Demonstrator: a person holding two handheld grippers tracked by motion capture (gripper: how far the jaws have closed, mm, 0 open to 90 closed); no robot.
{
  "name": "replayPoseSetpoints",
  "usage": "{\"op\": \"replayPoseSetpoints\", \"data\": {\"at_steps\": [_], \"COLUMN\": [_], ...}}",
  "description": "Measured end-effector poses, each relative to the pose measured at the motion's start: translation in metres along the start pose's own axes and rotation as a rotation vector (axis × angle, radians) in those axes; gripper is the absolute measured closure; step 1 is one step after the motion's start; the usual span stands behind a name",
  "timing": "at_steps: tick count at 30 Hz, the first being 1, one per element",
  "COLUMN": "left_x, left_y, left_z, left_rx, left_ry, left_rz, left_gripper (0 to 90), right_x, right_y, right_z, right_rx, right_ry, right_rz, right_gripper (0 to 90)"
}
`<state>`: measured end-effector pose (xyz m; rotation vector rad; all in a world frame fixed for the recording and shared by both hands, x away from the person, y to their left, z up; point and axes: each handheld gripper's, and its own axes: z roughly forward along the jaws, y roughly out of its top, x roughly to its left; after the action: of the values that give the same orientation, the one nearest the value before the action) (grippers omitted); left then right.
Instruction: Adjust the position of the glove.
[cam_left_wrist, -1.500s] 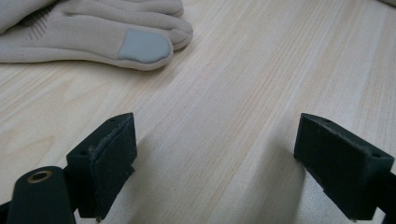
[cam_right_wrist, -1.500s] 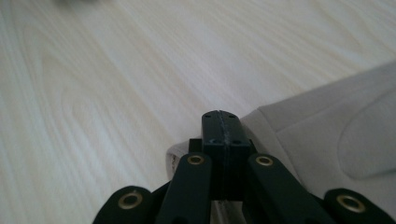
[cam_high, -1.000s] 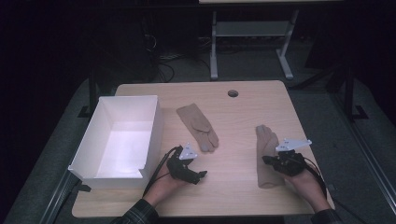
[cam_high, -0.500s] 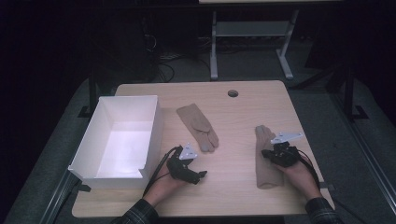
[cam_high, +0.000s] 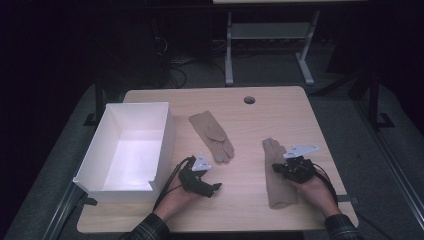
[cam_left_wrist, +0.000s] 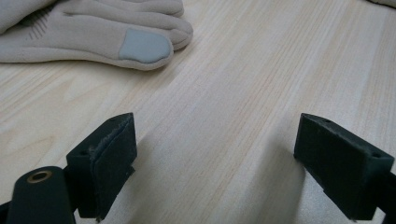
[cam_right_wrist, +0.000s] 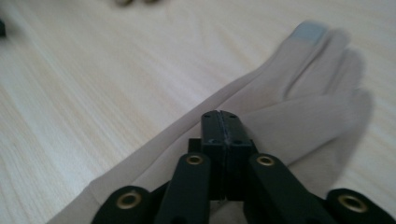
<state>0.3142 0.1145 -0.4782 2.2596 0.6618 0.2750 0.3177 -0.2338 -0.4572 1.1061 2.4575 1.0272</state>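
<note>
Two beige gloves lie flat on the wooden table (cam_high: 250, 120). One glove (cam_high: 212, 134) is near the middle, and its grey-tipped fingers (cam_left_wrist: 140, 44) show just ahead of my left gripper (cam_left_wrist: 215, 158). That left gripper (cam_high: 214, 187) rests low on bare wood with its jaws wide apart and nothing between them. The other glove (cam_high: 277, 190) lies at the right. My right gripper (cam_high: 276, 168) sits on top of it, jaws pressed together over the palm (cam_right_wrist: 303, 107). From the right gripper (cam_right_wrist: 220, 116) I cannot tell whether fabric is pinched.
A white open box (cam_high: 165, 132) stands at the table's left, close to my left hand. A round cable hole (cam_high: 249, 100) is at the far edge. Beyond the table are a dark floor and the legs of a metal frame (cam_high: 229, 50).
My right gripper has shifted a little leftward and forward over the right glove. The left gripper and both gloves stay put.
</note>
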Motion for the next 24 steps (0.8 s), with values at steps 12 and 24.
{"op": "replayPoseSetpoints", "data": {"at_steps": [12,24], "left_x": [0.001,0.0], "left_y": [0.0,0.0], "left_z": [0.0,0.0], "left_rx": [0.001,-0.001], "left_ry": [0.001,0.0], "left_rz": [0.006,0.004], "left_gripper": [12.3,12.2], "right_x": [-0.042,-0.069], "right_y": [-0.017,-0.031], "right_z": [-0.022,-0.008], "right_rx": [-0.084,-0.037], "right_ry": [-0.182,-0.284], "right_rz": [0.124,0.188], "right_gripper": [38.7,12.5]}}
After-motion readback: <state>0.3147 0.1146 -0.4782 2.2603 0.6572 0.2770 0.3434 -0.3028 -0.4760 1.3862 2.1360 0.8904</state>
